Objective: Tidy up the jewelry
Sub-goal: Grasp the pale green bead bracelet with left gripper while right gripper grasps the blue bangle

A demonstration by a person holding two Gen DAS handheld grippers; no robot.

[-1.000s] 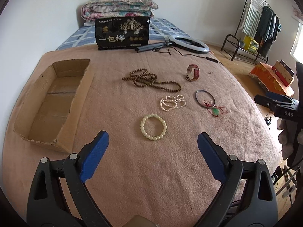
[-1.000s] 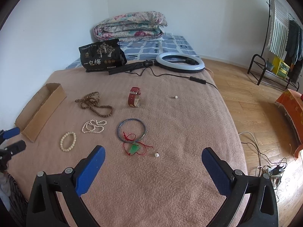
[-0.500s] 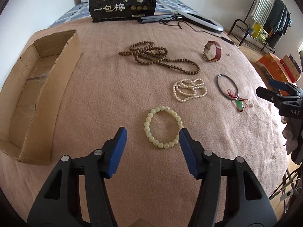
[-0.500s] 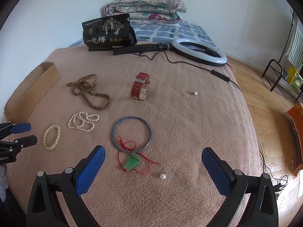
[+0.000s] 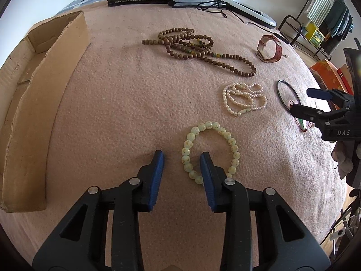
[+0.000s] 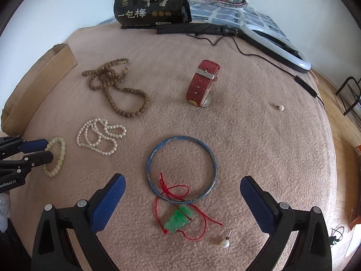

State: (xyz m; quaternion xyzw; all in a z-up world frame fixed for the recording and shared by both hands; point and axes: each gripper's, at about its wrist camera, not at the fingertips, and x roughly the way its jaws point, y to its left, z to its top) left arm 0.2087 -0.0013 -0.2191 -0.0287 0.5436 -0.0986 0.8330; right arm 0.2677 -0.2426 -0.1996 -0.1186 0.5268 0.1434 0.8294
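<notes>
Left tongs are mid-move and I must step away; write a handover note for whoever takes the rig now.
Left tongs: have just been closing, straddling the near arc of the pale bead bracelet, not yet pinched.
Right tongs: open, empty, over the blue bangle and green pendant.
Cardboard box: nothing visible inside.
Left: wooden beads, pearl strand, red watch, two loose pearl pieces.

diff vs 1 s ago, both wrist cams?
Left gripper came down onto the pale green bead bracelet; its jaws have just been closing, now straddling the near side of the loop, not yet clamped. Right gripper dropped toward the blue bangle, jaws wide open. All jewelry and the cardboard box stayed put.
</notes>
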